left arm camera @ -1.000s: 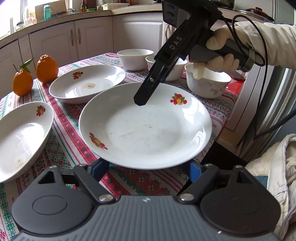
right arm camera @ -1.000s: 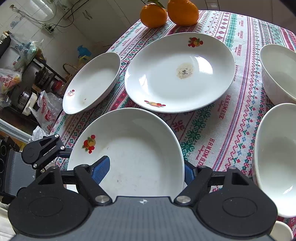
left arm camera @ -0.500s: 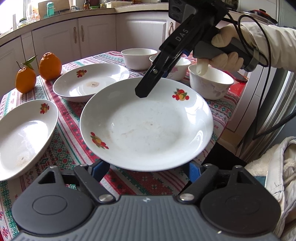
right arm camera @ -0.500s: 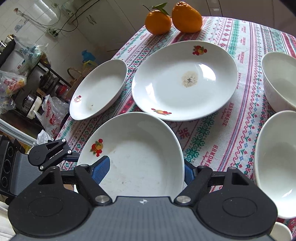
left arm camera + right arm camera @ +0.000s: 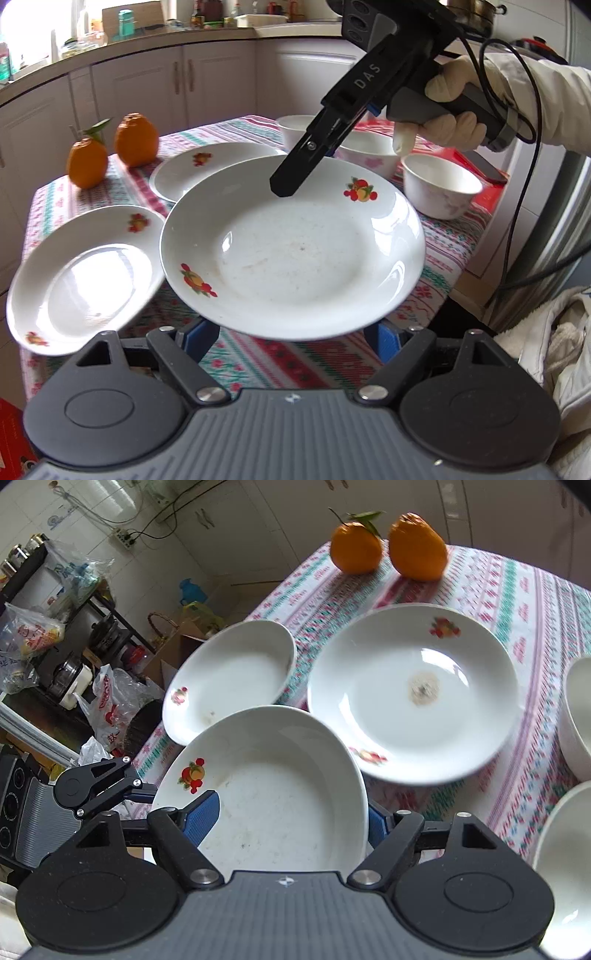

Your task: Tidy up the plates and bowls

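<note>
while both grippers share one plate, a stack waits

while the tablecloth (image 5: pixel 443 236) carries two more plates and bowls (image 5: pixel 439 184), the lifted plate (image 5: pixel 295 251) hangs above it, likely bound for the stained plate (image 5: pixel 413 694). right gripper (image 5: pixel 284 188) clenches its far rim; left gripper (image 5: pixel 291 332) flanks the near rim, grasp unclear. two oranges (image 5: pixel 110 147) sit aside.

Taking the raised plate (image 5: pixel 295 254) as landmark: another plate (image 5: pixel 79 280) lies to its left on the table (image 5: pixel 448 236), a third plate (image 5: pixel 207 170) behind it, two oranges (image 5: pixel 110 147) behind left, bowls (image 5: pixel 439 186) behind right.
</note>
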The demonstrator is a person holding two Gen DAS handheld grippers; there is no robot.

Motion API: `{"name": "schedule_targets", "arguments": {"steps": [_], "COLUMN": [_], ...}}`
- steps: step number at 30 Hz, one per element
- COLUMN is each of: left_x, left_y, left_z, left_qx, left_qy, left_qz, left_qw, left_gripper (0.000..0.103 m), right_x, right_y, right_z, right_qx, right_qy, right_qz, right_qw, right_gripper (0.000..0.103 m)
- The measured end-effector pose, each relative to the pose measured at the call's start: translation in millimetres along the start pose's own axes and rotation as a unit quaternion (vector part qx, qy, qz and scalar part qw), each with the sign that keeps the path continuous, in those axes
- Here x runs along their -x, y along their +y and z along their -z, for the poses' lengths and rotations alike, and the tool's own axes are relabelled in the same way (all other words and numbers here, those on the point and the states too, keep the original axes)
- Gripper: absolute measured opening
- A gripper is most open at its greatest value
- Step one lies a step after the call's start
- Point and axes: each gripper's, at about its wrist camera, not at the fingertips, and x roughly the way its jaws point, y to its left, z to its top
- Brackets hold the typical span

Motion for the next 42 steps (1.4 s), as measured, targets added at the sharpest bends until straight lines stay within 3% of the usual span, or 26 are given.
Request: {"name": "schedule_targets", "arguments": {"steps": [18, 42], "left_x": [33, 28], "left_y": [72, 108], "left_z": [12, 13], "left_qx": [0.059, 0.097], "left_qy": [0.005, 0.020], "left_qz": [-0.092, -0.101], "left_qw": [0.9939, 0.9900], "left_gripper": [0.085, 0.085], "right_x": [-73, -123], "right_y": [48, 44], "right_z": [-97, -130], "right_qx": [0.087, 0.083], "right_qy": [0.018, 0.039], "right_qz": [-0.046, -0.049], "right_qw": [0.995, 0.995], "right_gripper": [0.084, 0.084]}}
